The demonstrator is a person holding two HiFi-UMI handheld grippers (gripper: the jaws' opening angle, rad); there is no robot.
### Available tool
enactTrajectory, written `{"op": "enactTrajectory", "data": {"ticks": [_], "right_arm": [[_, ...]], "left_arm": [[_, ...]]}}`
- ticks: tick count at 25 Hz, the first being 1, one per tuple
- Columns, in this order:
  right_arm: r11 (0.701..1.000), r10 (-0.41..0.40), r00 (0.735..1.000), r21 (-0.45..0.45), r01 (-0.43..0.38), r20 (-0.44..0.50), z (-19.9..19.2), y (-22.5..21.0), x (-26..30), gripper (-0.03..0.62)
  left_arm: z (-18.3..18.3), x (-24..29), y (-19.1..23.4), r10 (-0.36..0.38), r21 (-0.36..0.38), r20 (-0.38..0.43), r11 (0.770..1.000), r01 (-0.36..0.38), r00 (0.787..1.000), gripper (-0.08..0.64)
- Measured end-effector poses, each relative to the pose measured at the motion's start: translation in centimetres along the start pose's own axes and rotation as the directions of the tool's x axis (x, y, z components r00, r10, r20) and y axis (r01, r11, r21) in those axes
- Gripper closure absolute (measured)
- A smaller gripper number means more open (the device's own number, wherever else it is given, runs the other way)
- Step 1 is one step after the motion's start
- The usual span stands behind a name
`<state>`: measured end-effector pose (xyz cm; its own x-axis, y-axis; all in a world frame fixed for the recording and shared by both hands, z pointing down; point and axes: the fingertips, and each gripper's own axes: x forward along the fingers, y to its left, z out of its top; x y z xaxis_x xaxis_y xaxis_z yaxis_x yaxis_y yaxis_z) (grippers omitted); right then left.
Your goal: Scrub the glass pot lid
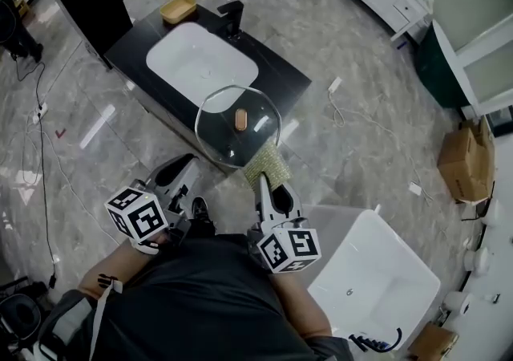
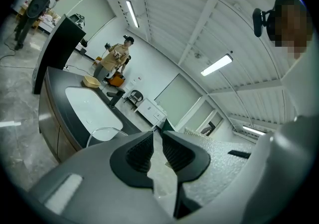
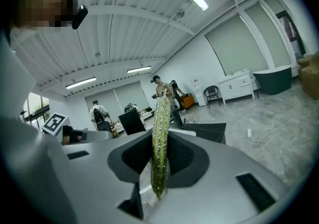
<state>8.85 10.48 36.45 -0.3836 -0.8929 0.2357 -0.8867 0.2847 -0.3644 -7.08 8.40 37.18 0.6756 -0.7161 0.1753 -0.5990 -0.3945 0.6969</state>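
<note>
The glass pot lid (image 1: 223, 133) is held over the near edge of the black counter (image 1: 282, 72), just nearer than the white sink basin (image 1: 200, 62); its brown knob (image 1: 240, 119) faces up. The left gripper (image 1: 192, 164) reaches to the lid's near-left rim. In the left gripper view its jaws stand almost together, with only a thin clear sliver between them (it looks like the lid's edge). The right gripper (image 1: 264, 181) is clamped on a green scouring pad (image 1: 271, 162), which shows edge-on and upright between the jaws in the right gripper view. The pad's far end touches the lid's near-right rim. At the far end of the counter, a black faucet (image 1: 232, 18) stands right of a yellow tray (image 1: 178, 9).
</note>
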Motion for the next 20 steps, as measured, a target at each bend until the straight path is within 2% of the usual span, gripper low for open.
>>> {"op": "enactTrajectory", "data": {"ticks": [5,11,16,20], "right_arm": [[0.999,-0.035,0.999,0.014,0.036,-0.010,0.4,0.1,3.5,0.522],[0.996,-0.069,0.997,0.051,0.070,-0.030,1.5,-2.7,5.9,0.522],[0.978,-0.023,0.996,0.203,0.041,-0.091,1.4,-6.8,9.1,0.522],[0.951,0.067,0.985,0.308,-0.016,-0.157,1.4,-10.3,12.3,0.522]], "left_arm": [[2.3,1.2,3.3,-0.006,-0.012,-0.011,1.000,0.006,1.000,0.502],[2.8,3.2,5.4,0.008,-0.052,-0.023,0.999,-0.009,1.000,0.502],[4.4,5.0,6.4,0.066,-0.029,0.015,0.997,-0.065,0.998,0.502],[5.3,6.8,7.2,0.127,-0.002,0.039,0.992,-0.127,0.991,0.502]]}}
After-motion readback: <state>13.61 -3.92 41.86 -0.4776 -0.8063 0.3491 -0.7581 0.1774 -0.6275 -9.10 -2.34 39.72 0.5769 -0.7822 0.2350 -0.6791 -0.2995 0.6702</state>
